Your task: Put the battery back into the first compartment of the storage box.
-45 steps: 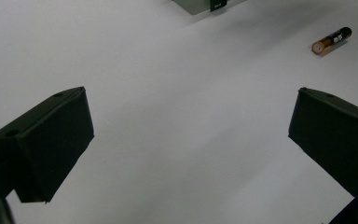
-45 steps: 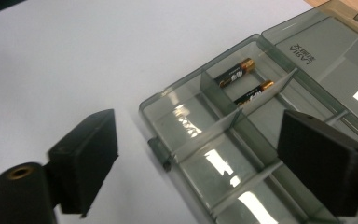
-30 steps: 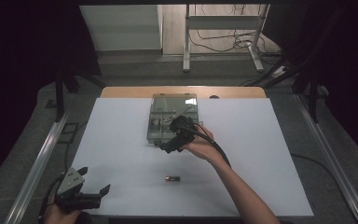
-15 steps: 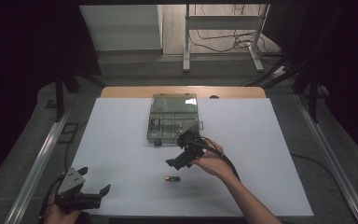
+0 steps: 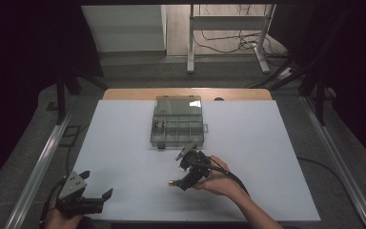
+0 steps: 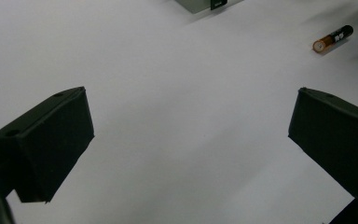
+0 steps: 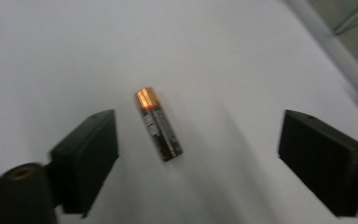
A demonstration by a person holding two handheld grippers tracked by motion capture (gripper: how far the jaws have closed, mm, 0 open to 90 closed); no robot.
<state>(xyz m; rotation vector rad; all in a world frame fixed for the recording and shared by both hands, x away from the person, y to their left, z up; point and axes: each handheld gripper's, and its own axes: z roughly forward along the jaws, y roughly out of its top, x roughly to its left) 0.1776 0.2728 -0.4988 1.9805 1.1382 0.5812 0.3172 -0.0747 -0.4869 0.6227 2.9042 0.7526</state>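
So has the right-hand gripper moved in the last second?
Yes. The right gripper was over the clear compartment box; it has come toward the near edge of the table, and its jaws, just closing somewhat, now stand either side of the battery, untouched.

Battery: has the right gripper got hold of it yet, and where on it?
Not yet. The battery lies loose on the white table between the right gripper's jaws, which have just been closing; neither pad touches it.

The high view is looking forward and down from above the near edge of a white table [image 5: 267, 143]. Each gripper view is riding low and close, looking along its own two black jaws at the tabletop. All three are sharing the battery [image 5: 172, 182] [image 6: 333, 38] [image 7: 158, 124].
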